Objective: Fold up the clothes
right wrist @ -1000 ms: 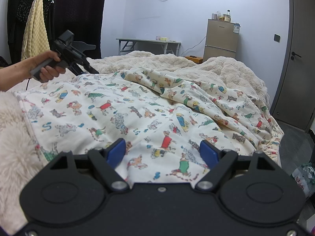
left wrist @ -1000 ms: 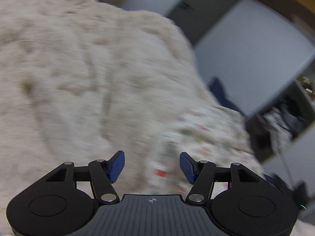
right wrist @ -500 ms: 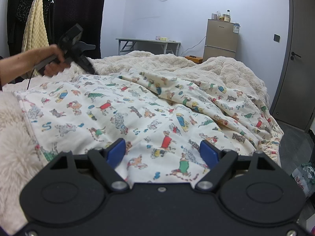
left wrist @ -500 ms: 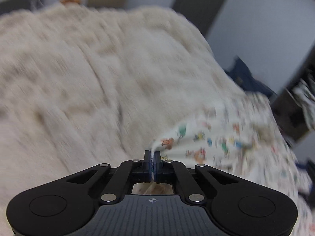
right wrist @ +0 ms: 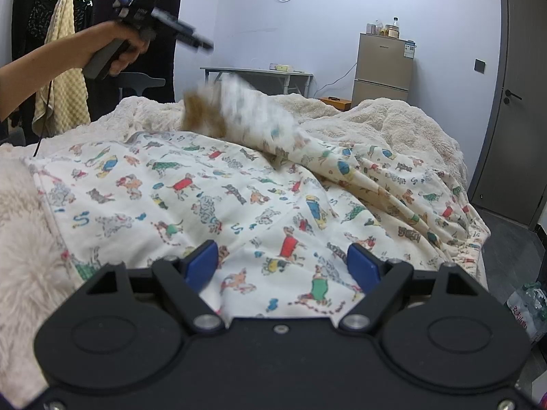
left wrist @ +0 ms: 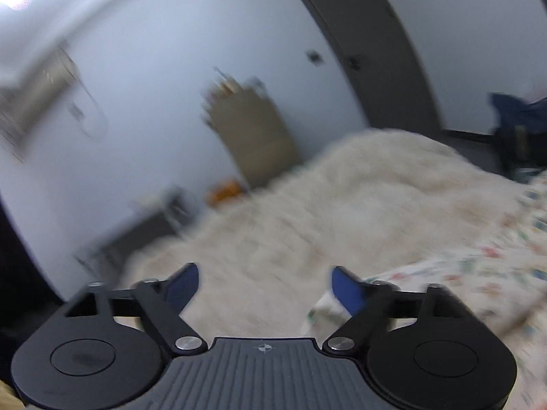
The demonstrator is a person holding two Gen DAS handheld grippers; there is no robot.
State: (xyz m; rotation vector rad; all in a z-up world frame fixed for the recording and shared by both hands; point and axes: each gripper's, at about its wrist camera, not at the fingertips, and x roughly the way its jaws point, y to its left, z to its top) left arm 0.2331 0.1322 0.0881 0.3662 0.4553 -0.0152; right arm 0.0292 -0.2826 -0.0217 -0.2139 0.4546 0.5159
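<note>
A cream cloth printed with small coloured dogs [right wrist: 218,198] lies spread on a fluffy beige blanket [right wrist: 403,126]. Its far edge [right wrist: 246,109] is blurred and up in the air, falling back. My right gripper [right wrist: 283,266] is open and empty, low over the cloth's near edge. My left gripper [left wrist: 263,287] is open and empty; in the right wrist view it [right wrist: 201,44] is held high above the cloth's far left. The left wrist view is blurred and shows the cloth [left wrist: 478,273] at lower right.
A small fridge [right wrist: 383,65] and a grey table [right wrist: 259,75] stand at the back wall. A dark door [right wrist: 512,102] is at the right. A yellow towel [right wrist: 65,78] hangs at the left. Bottles [right wrist: 526,304] lie on the floor at lower right.
The left gripper shut on the cloth's far edge, lifted it, then opened and rose away. The released edge is dropping. The right gripper has not moved.
</note>
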